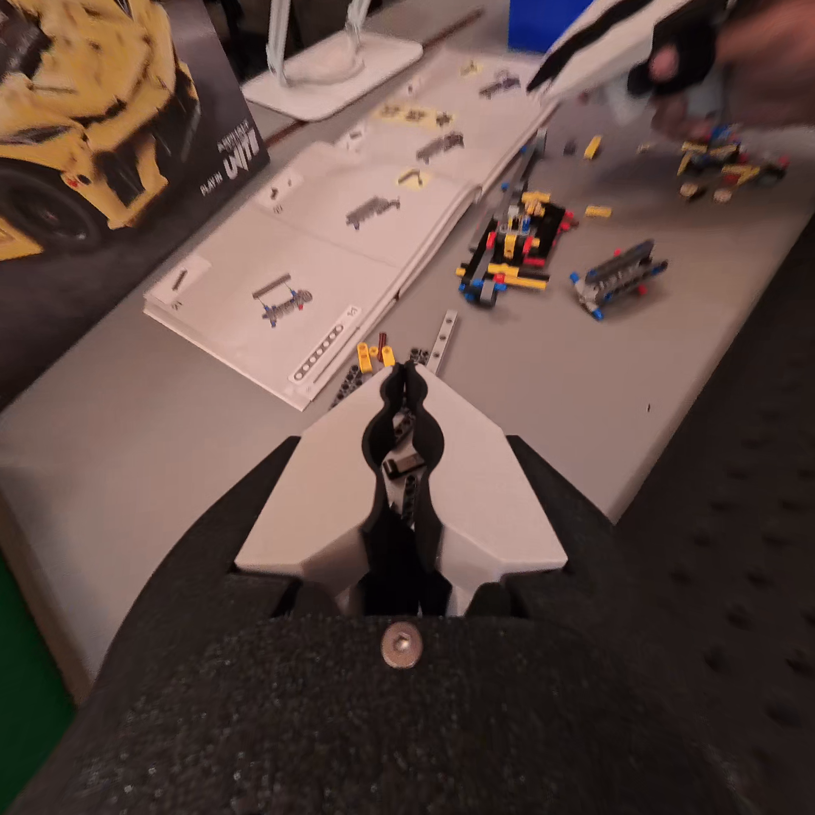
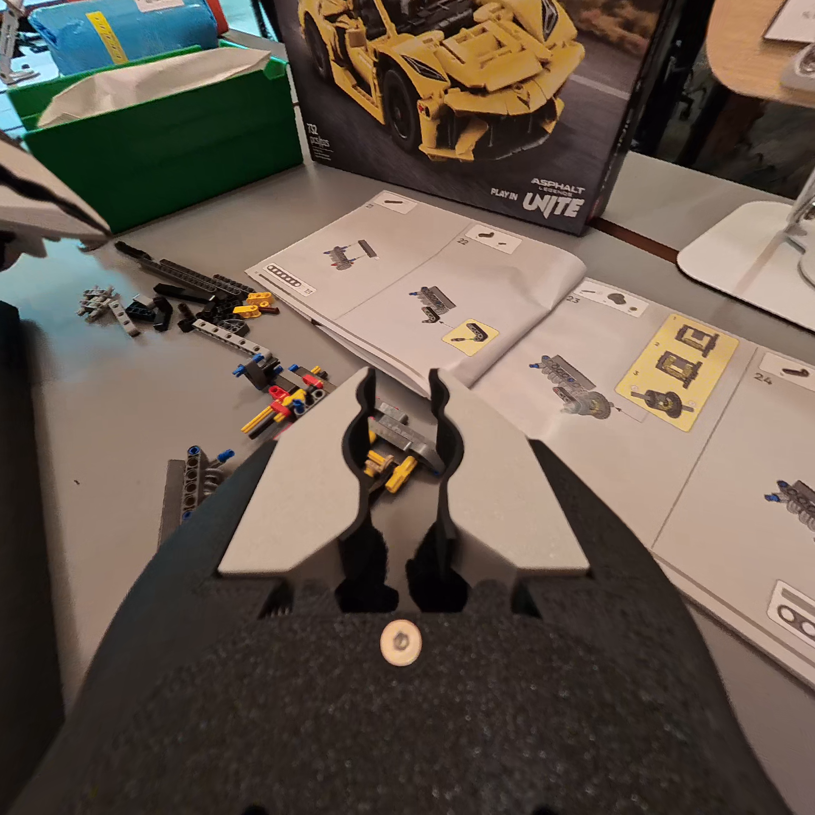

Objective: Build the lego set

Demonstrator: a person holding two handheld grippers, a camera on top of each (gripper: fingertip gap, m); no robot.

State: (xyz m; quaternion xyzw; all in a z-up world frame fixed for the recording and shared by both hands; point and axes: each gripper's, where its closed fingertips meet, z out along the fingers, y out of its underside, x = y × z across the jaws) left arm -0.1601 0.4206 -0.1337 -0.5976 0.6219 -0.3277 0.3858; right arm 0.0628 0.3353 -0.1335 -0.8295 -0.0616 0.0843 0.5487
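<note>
1. The left gripper (image 1: 405,368) is seen clenched – nothing visibly pinched; the right gripper (image 2: 402,383) is spread.
2. Small stiff plastic lego pieces (image 2: 207,304) are scattered at ten o'clock – light, best pinched across flat sides.

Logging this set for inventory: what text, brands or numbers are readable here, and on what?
I won't quote writing; these bear it.
Set box: white print, lower corner and left edge.
Instruction booklet: page step numbers.
Blue package: yellow strip, too small to read.
Left wrist view: all blurred.
</note>
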